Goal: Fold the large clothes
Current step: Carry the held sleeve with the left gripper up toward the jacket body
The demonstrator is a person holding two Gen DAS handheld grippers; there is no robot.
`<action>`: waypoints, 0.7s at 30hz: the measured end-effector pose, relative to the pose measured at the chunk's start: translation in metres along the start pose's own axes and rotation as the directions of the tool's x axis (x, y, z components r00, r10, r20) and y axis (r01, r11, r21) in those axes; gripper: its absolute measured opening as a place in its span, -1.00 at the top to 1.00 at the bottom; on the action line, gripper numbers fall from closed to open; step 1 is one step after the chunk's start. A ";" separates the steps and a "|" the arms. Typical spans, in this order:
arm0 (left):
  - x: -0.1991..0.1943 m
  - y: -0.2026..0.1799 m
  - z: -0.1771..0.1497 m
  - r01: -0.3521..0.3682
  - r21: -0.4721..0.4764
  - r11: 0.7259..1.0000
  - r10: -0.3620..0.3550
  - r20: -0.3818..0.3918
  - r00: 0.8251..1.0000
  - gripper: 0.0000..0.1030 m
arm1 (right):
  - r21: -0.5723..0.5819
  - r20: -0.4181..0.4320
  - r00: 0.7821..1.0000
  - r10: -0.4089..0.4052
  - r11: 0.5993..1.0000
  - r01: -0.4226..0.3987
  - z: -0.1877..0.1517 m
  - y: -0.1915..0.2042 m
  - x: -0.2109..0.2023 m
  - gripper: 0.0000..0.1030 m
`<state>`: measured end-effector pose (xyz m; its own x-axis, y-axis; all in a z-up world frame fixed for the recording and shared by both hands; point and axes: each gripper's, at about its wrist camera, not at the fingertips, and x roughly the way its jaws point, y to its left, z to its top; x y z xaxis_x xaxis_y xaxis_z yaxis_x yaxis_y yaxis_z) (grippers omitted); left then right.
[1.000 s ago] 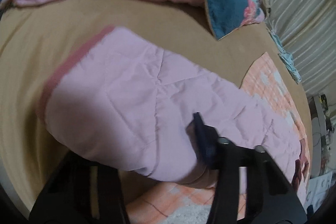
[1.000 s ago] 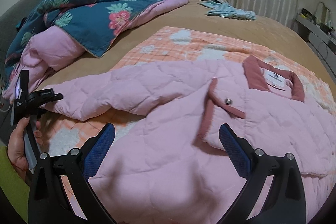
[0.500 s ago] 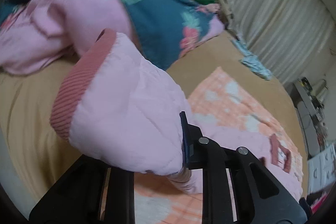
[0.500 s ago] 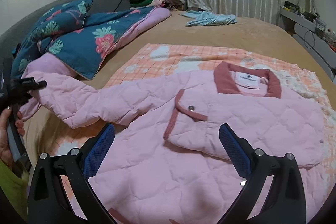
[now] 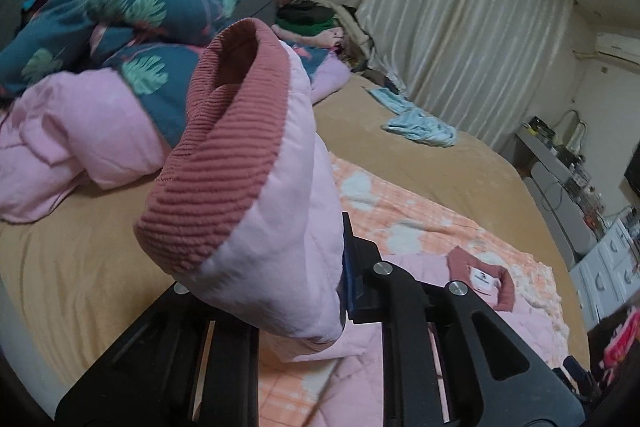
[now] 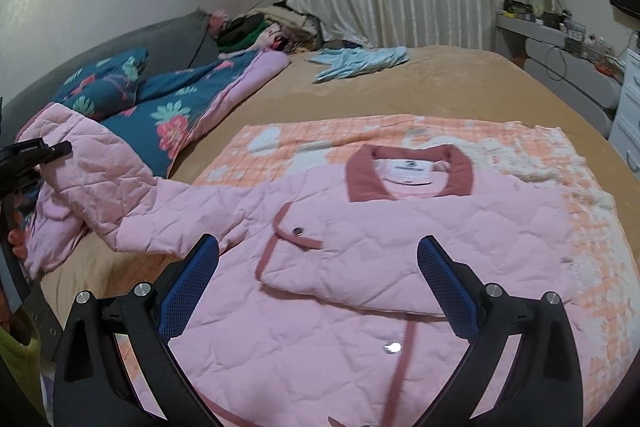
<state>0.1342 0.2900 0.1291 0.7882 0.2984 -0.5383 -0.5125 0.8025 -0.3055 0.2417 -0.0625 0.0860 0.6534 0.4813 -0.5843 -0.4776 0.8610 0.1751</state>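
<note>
The pink quilted jacket (image 6: 360,267) lies spread on the bed (image 6: 460,79) — soft, puffy, light. Left gripper (image 5: 320,291) is clamped on its cuffed sleeve (image 5: 248,187), a sound hold; right gripper (image 6: 316,291) hangs wide open, empty.

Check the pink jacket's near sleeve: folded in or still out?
Out, not yet folded. The left hand-held gripper pinches the sleeve near its ribbed cuff, lifted off the bed, stretched away from the jacket body.

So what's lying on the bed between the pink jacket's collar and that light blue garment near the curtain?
In the right wrist view, between collar and light blue garment: orange checked blanket, then bare tan bedcover.
</note>
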 end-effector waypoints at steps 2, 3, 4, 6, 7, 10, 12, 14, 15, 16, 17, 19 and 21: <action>-0.004 -0.013 0.000 0.010 0.021 1.000 -0.010 0.007 1.000 0.81 | 0.014 0.014 1.000 -0.008 1.000 0.008 0.000 -0.010 -0.007 -0.92; -0.006 -0.020 0.000 0.018 0.033 0.999 -0.018 0.012 1.000 0.81 | 0.025 0.023 1.000 -0.014 1.000 0.014 0.001 -0.017 -0.011 -0.92; -0.008 -0.028 0.000 0.024 0.042 0.999 -0.024 0.013 1.000 0.81 | 0.038 0.028 0.999 -0.019 0.999 0.018 0.000 -0.024 -0.015 -0.92; -0.011 -0.041 0.000 0.035 0.062 0.997 -0.037 0.017 0.999 0.82 | 0.061 0.037 0.999 -0.025 0.998 0.023 0.000 -0.036 -0.020 -0.92; -0.012 -0.050 0.001 0.041 0.076 0.996 -0.043 0.020 0.999 0.82 | 0.073 0.042 0.999 -0.031 0.997 0.027 0.000 -0.043 -0.023 -0.92; -0.010 -0.072 0.003 0.068 0.102 0.992 -0.070 0.018 0.997 0.82 | 0.098 0.047 0.998 -0.046 0.994 0.042 -0.002 -0.059 -0.030 -0.92; -0.010 -0.088 0.003 0.082 0.122 0.989 -0.085 0.017 0.996 0.82 | 0.105 0.053 0.997 -0.059 0.993 0.053 -0.004 -0.067 -0.034 -0.92; -0.010 -0.102 0.001 0.093 0.138 0.986 -0.096 0.016 0.995 0.82 | 0.107 0.059 0.995 -0.075 0.992 0.068 -0.006 -0.075 -0.039 -0.92; -0.009 -0.112 0.001 0.103 0.149 0.983 -0.106 0.016 0.994 0.83 | 0.108 0.061 0.995 -0.080 0.991 0.073 -0.006 -0.079 -0.040 -0.92; -0.010 -0.119 -0.001 0.110 0.154 0.982 -0.114 0.017 0.993 0.83 | 0.110 0.064 0.994 -0.085 0.991 0.078 -0.007 -0.083 -0.043 -0.92; -0.010 -0.124 -0.001 0.118 0.156 0.981 -0.122 0.017 0.992 0.83 | 0.114 0.066 0.994 -0.091 0.990 0.083 -0.008 -0.087 -0.045 -0.92; -0.009 -0.138 -0.003 0.138 0.166 0.976 -0.142 0.016 0.990 0.83 | 0.126 0.070 0.993 -0.094 0.988 0.084 -0.010 -0.095 -0.048 -0.92; -0.007 -0.148 -0.004 0.150 0.177 0.973 -0.155 0.013 0.988 0.83 | 0.133 0.072 0.993 -0.093 0.988 0.083 -0.010 -0.100 -0.050 -0.92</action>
<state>0.2033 0.1669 0.1757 0.8624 0.1769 -0.4743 -0.3195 0.9170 -0.2388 0.2508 -0.1747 0.0897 0.7357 0.4100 -0.5391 -0.3395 0.9120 0.2302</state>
